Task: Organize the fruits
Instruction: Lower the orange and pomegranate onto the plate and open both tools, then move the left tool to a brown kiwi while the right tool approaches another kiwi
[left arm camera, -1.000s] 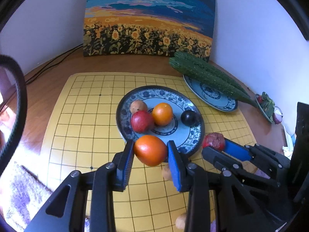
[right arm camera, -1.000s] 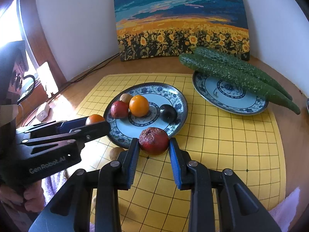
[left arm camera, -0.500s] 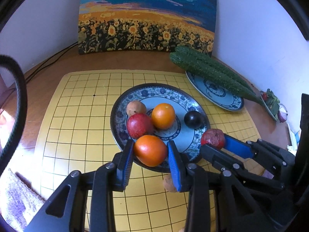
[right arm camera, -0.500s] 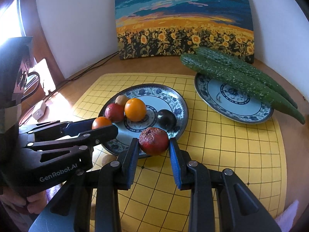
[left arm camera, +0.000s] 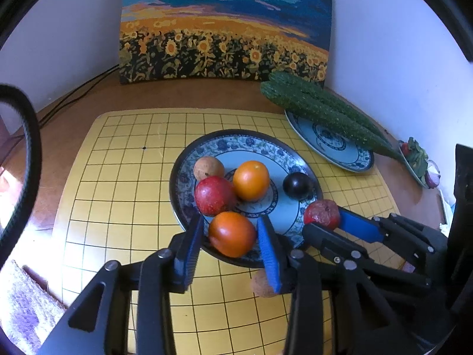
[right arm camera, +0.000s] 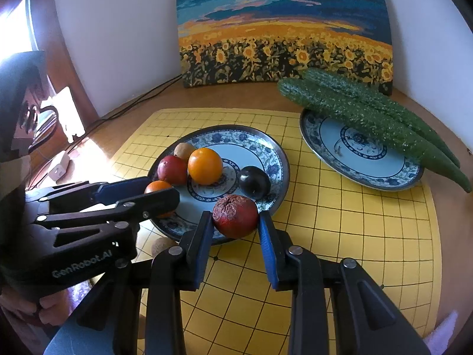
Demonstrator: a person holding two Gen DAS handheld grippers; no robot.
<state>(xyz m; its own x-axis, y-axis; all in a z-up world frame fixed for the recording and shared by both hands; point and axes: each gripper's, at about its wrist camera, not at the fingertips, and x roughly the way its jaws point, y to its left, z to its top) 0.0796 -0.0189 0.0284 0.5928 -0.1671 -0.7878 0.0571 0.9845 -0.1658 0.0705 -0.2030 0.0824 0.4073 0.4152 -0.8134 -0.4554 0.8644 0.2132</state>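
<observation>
Left wrist view: the left tongs (left arm camera: 232, 238) pinch an orange-red tomato (left arm camera: 232, 233) between their blue pads, held over the near rim of the blue-patterned plate (left arm camera: 267, 151) that sits mid-board on the yellow grid mat (left arm camera: 118, 183). On that plate lie a red apple (left arm camera: 214, 195), an orange (left arm camera: 251, 180) touching it, a tan round fruit (left arm camera: 208, 168) just behind the apple, and a dark plum (left arm camera: 297, 185) apart toward the right side. The right tongs (left arm camera: 331, 222) enter from the right edge, clamped on a wrinkled red fruit (left arm camera: 322, 214) at the plate's right rim. A small tan fruit (left arm camera: 261, 285) lies on the mat below the left tongs, partly hidden by a pad. Right wrist view: the right tongs (right arm camera: 236, 222) grip the wrinkled red fruit (right arm camera: 235, 216) over the plate's (right arm camera: 266, 145) near rim; the left tongs (right arm camera: 147, 190) show at the left with the tomato (right arm camera: 156, 186) between their fingers. A second patterned plate (right arm camera: 360, 165) sits toward the mat's far right corner, bearing two long green cucumbers (right arm camera: 369, 112) that overhang its rim. A sunflower painting (right arm camera: 283, 29) leans against the wall at the far edge of the wooden worktop (right arm camera: 236, 97), cables (right arm camera: 142, 97) trailing along the far left.
</observation>
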